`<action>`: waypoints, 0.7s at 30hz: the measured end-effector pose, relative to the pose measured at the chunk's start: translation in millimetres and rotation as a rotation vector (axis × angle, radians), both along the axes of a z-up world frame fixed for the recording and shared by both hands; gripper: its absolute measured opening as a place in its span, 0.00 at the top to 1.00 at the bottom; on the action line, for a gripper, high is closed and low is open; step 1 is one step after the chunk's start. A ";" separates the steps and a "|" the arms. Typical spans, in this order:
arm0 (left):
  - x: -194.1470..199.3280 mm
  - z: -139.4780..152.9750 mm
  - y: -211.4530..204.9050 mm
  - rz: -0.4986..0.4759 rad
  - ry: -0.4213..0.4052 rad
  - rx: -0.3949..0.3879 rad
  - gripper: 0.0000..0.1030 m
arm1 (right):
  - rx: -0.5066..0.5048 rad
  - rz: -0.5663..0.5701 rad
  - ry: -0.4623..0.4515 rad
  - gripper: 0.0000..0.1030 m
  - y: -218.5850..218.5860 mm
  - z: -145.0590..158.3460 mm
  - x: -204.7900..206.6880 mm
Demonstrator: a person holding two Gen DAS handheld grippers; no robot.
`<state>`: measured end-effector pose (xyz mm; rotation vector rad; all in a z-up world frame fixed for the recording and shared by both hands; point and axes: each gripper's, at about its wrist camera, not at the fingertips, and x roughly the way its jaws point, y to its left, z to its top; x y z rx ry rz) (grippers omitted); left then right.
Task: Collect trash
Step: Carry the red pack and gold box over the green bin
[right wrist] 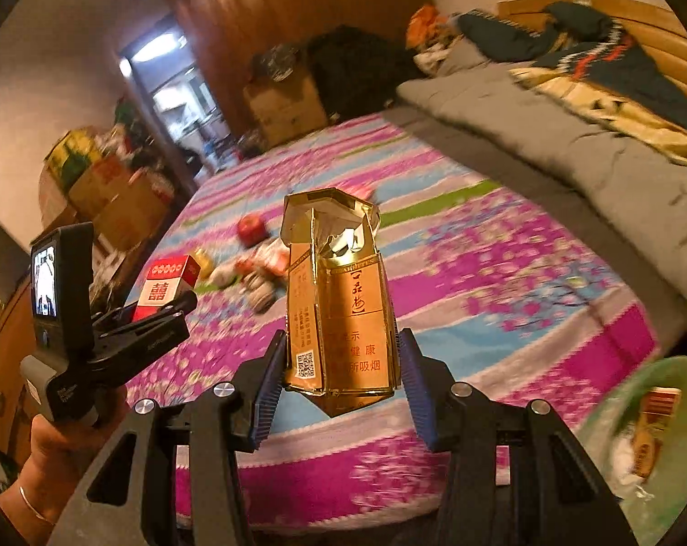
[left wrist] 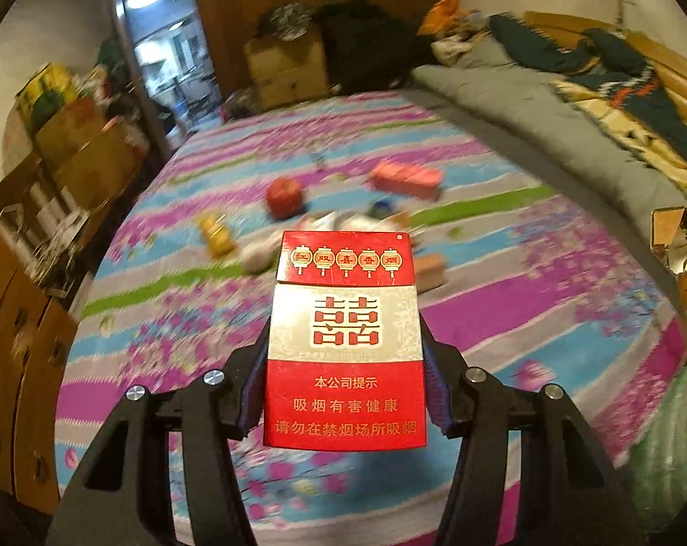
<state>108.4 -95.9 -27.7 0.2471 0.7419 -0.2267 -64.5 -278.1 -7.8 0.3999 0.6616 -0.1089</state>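
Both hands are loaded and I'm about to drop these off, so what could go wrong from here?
The right tool grips the open-topped gold cardboard cigarette pack only near its base, so it could tip out. The left tool pinches the red and white cigarette pack low too. The green bin sits at frame edge, easy to miss.

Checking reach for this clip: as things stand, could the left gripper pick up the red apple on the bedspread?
Probably not yet: the left gripper is shut on a red-and-white cigarette pack, so its jaws are occupied, though the round red apple lies unobstructed.
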 end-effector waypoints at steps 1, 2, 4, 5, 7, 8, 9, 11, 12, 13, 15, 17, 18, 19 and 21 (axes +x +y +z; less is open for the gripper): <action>-2.5 3.9 -10.7 -0.022 -0.007 -0.004 0.48 | -0.002 -0.032 -0.008 0.52 -11.1 5.3 -10.3; -6.6 9.9 -26.5 -0.060 -0.016 -0.011 0.48 | 0.000 -0.062 -0.013 0.52 -21.9 10.3 -20.6; -14.6 17.5 -52.0 -0.113 -0.034 -0.015 0.48 | 0.001 -0.121 -0.026 0.52 -40.7 18.8 -40.1; -18.2 20.5 -62.1 -0.134 -0.042 -0.017 0.48 | -0.001 -0.151 -0.033 0.52 -50.7 23.3 -51.3; -29.0 29.8 -91.9 -0.202 -0.051 -0.031 0.48 | -0.010 -0.208 -0.039 0.51 -70.5 31.1 -71.4; -32.9 32.6 -102.0 -0.226 -0.053 -0.037 0.48 | -0.016 -0.242 -0.039 0.51 -80.7 35.0 -83.5; -41.0 37.6 -120.3 -0.270 -0.061 -0.043 0.48 | -0.020 -0.266 -0.040 0.51 -87.0 36.3 -92.9; -53.3 42.1 -142.7 -0.326 -0.073 -0.046 0.48 | -0.029 -0.334 -0.036 0.51 -108.7 41.5 -118.5; -61.2 44.1 -157.9 -0.366 -0.078 -0.047 0.48 | -0.034 -0.364 -0.034 0.51 -117.5 42.7 -129.3; -67.4 45.1 -171.2 -0.401 -0.077 -0.046 0.48 | -0.040 -0.400 -0.028 0.51 -127.8 44.7 -142.6; -81.1 45.2 -198.6 -0.466 -0.074 -0.035 0.48 | -0.049 -0.461 -0.009 0.51 -146.5 44.3 -164.6; -97.3 43.8 -227.9 -0.558 -0.054 -0.027 0.48 | -0.042 -0.523 0.016 0.51 -167.5 41.3 -189.1; -104.4 43.0 -239.9 -0.599 -0.039 -0.020 0.48 | -0.034 -0.549 0.026 0.51 -176.1 39.3 -199.0; -110.1 42.1 -247.7 -0.628 -0.028 -0.016 0.48 | -0.025 -0.583 0.044 0.51 -187.7 36.7 -211.7; -128.6 38.0 -273.2 -0.727 -0.005 0.001 0.48 | -0.014 -0.629 0.071 0.51 -197.3 31.9 -229.7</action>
